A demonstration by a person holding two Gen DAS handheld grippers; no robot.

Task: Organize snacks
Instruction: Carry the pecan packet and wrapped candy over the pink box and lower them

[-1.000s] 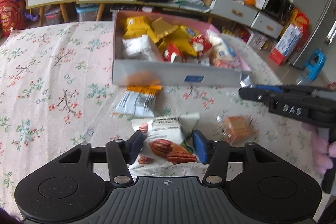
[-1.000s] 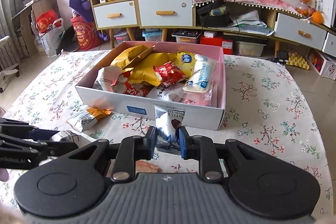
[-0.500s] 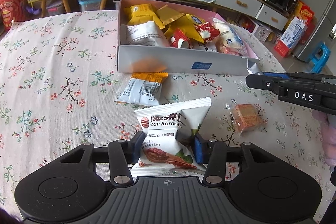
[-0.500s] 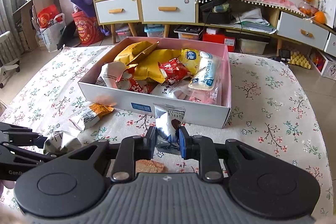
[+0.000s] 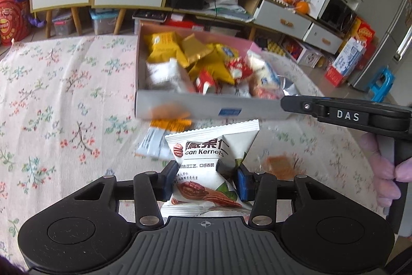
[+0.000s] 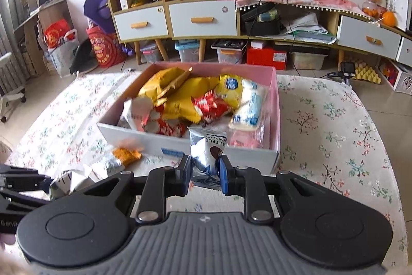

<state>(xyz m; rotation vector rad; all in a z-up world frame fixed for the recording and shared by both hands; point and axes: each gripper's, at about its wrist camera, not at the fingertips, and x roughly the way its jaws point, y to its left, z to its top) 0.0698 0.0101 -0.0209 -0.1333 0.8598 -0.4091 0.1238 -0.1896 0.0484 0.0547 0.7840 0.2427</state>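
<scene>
pink box (image 6: 275, 105), snack packets (image 6: 185, 99) inside

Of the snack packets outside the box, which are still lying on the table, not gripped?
Two: the orange-and-white packet below the box's front wall, and the clear-wrapped orange snack to its right. The pecan packet and truffle packet are gripped.

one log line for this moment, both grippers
left gripper: shut on pecan packet | right gripper: shut on truffle packet | snack box: ahead, partly filled
</scene>
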